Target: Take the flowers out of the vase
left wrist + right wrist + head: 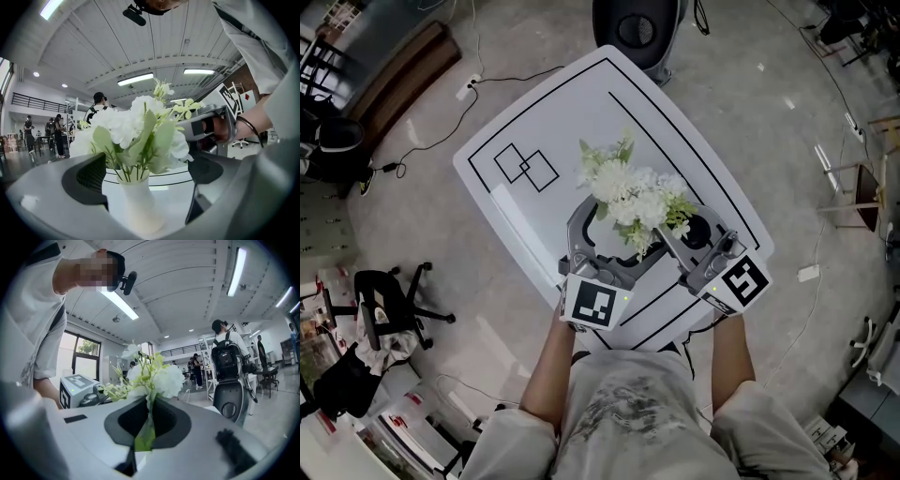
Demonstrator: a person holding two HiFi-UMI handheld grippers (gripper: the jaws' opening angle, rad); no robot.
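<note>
**A:** Where are the flowers?

**B:** The white flowers (633,197) are in the white vase (138,204), with their green stems down in its neck. The vase stands upright on the white counter (544,122), on the half nearer you. It is well apart from the two overlapping squares (526,167) drawn in black further up on your left.

**A:** What is my left gripper doing?

**B:** Your left gripper (617,236) reaches in low, at the height of the vase body. Its fingers (91,176) stand wide apart, one on each side of the vase. The left gripper view shows bare counter between each pad and the vase wall, so the vase sits between them but they grip nothing.

**A:** And the right one?

**B:** Your right gripper (145,425) comes in level from your right, higher up, just under the blooms. Its fingers (124,420) are drawn together on a green stem and leaf of the flowers. The right gripper view shows that greenery pinched in the narrow slit between the dark pads, with the white blooms rising just past them. From the head view, the two grippers lie close side by side, with the bouquet spreading over both sets of fingertips.
</note>
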